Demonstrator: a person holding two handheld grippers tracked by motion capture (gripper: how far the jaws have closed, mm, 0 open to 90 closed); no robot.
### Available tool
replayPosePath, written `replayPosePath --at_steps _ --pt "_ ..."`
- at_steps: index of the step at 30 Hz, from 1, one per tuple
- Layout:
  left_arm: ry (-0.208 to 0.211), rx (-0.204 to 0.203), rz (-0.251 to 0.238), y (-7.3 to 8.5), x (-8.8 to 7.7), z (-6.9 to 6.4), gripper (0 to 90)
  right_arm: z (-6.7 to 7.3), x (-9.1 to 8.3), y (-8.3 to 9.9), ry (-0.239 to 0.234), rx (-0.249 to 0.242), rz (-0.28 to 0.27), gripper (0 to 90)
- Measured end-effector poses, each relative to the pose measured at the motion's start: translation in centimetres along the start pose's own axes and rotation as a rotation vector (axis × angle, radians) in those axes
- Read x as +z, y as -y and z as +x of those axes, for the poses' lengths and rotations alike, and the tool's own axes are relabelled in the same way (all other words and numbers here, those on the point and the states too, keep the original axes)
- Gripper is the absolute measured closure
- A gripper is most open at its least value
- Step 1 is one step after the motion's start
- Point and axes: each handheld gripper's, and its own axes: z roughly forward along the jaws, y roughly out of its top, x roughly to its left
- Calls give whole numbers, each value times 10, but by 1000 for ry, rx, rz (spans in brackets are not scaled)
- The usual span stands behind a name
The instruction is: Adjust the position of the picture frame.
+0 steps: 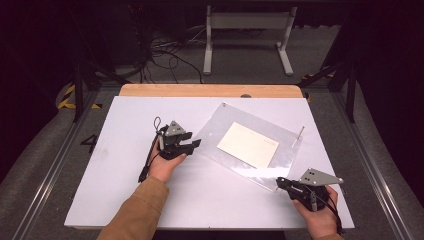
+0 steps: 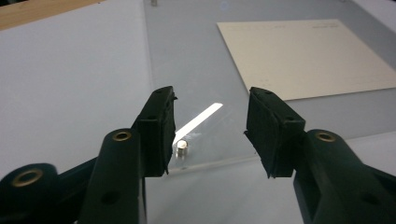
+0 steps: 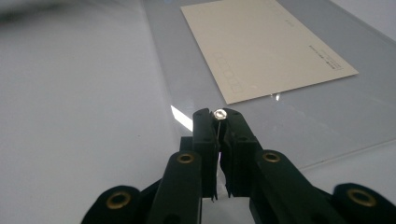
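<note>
I see my matte black two-jaw left gripper (image 1: 194,143) with brass-ringed screw holes. Each carries a grey three-cornered plate and black cable. My sleeve (image 1: 137,212) is tan.

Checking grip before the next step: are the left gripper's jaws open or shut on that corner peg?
Open. The left gripper has a wide gap between its pads, and the small metal peg on the clear sheet stands untouched between them.

Table (image 1: 125,165) — white, matte top with a strip of bare wood along its far edge. Lying flat on it, turned askew to the table's edges: one clear acrylic sheet (image 1: 215,131), right of centre. On the sheet, a cream card (image 1: 247,144) with faint print; small metal pegs stand at the sheet's corners — one (image 2: 181,149) at the left corner, one (image 1: 301,131) upright at the right.
</note>
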Motion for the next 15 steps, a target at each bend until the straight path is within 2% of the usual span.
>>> replayPosePath --at_steps 3,8,15 --pt "0 2 39 1 9 4 572 0 0 0 0 -1 -1 842" --pt "18 -13 64 3 20 7 605 0 0 1 -1 -2 -4 842" --pt "-5 7 128 7 25 10 662 0 -1 1 4 -5 -3 841"
